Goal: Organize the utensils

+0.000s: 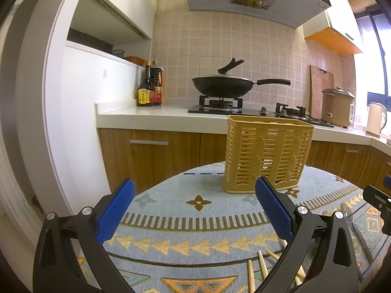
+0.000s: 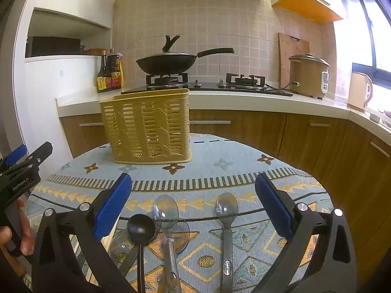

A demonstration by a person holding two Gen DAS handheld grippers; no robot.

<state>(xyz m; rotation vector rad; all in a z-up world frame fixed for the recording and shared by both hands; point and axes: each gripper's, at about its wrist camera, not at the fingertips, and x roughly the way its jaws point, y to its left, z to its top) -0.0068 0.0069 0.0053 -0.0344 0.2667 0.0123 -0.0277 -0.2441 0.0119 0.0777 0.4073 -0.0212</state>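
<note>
Both tools are spread wide and empty. The right tool [image 2: 193, 195] hovers over a row of plastic spoons on the patterned cloth [image 2: 244, 161] that covers the counter; the left tool [image 1: 195, 202] hovers over bare cloth, with the wooden chopsticks [image 1: 261, 266] lying near its right finger, at the near edge of its view.

The yellow slotted basket [image 2: 149, 127] stands upright at the far side of the cloth, left of the spoons, and looks empty through its slots.

The step in hand seems to be the first pick, and the right tool is better placed for it. The grey spoon [image 2: 226, 219] lies alone on the right, apart from the others — the easy first choice. The clear spoon [image 2: 166, 210] and the black spoon [image 2: 141, 228] sit in an overlapping cluster with at least one more clear spoon beneath, so a pinch there risks dragging a neighbour.

To do it well, bring the fingers down on either side of the grey spoon's handle, not its bowl, and close square across the narrow part — thin smooth plastic flat on cloth will likely skid if caught at an angle. Lift clear, then carry it far and left and lower it handle first into the basket's open top.
</note>
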